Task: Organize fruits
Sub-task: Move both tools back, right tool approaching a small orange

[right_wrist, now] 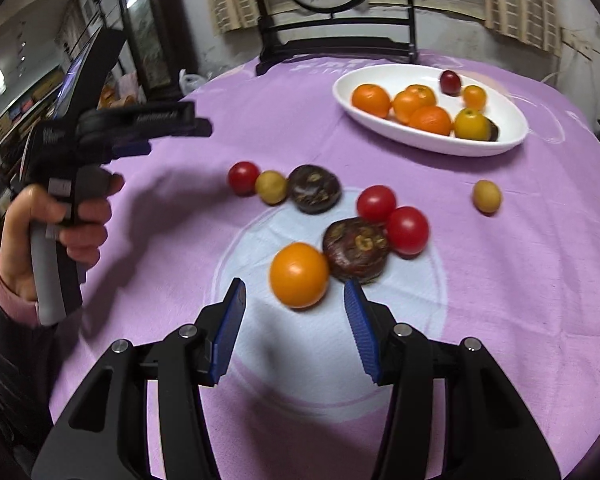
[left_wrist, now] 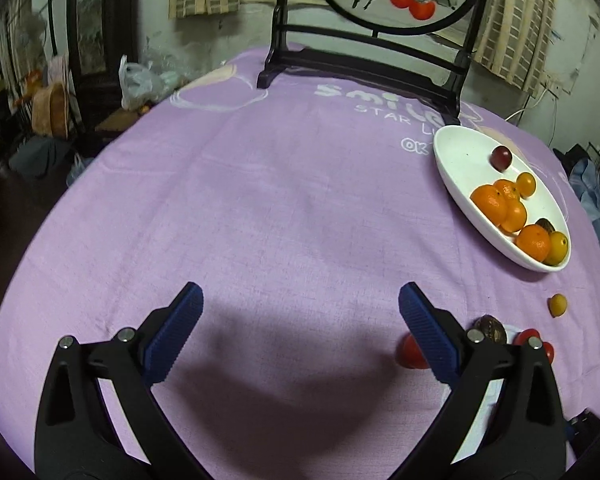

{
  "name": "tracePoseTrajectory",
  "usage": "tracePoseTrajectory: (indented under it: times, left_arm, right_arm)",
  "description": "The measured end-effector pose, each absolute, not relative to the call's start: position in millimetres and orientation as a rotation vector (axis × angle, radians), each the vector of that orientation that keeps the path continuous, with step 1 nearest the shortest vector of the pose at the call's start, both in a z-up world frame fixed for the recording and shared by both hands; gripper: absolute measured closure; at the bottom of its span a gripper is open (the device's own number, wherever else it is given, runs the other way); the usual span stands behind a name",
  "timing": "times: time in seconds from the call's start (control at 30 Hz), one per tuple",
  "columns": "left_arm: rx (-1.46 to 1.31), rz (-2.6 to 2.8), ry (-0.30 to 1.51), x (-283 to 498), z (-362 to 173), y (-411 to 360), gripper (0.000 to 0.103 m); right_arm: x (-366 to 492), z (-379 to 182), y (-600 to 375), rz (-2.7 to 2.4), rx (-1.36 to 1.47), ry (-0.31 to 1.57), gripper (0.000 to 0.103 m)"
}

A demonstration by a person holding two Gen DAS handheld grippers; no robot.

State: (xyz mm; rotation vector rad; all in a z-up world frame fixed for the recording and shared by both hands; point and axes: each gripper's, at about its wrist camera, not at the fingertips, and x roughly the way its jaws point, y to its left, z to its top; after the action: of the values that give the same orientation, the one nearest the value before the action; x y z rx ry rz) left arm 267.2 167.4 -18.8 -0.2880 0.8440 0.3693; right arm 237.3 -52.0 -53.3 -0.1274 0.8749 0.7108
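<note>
The right tool hangs with its fingers spread wide and empty just short of a loose orange fruit on the purple surface, so the step in hand looks like picking it up. The left tool, also spread apart and empty, hovers over bare cloth away from the fruit. Next the right tool would need to ease forward around the orange fruit, close gently, and carry it to the white dish at the far side, which already holds several oranges.
</note>
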Motion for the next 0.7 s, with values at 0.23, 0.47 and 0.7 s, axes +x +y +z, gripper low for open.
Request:
tracePoseTrajectory:
  times: [0.23,0.47,0.7]
  left_arm:
    - [-0.278,0.35,0.836,264.5,-16.3,159.9,0.003]
    - [-0.291,0.328,0.842,263.2,-16.3,159.0,0.003]
    - [-0.295,0.331,0.838,262.7,-16.7,160.7,0.003]
  right_arm:
    - [235.5,-58.6,-46.5,0.75,-0.141,0.893,0.051]
    - [244.7,-62.2,-45.9,0.741,-0.11,0.883,0.051]
    - [250.6,-67.2,-44.1,0.729,-0.123,0.891,0.068]
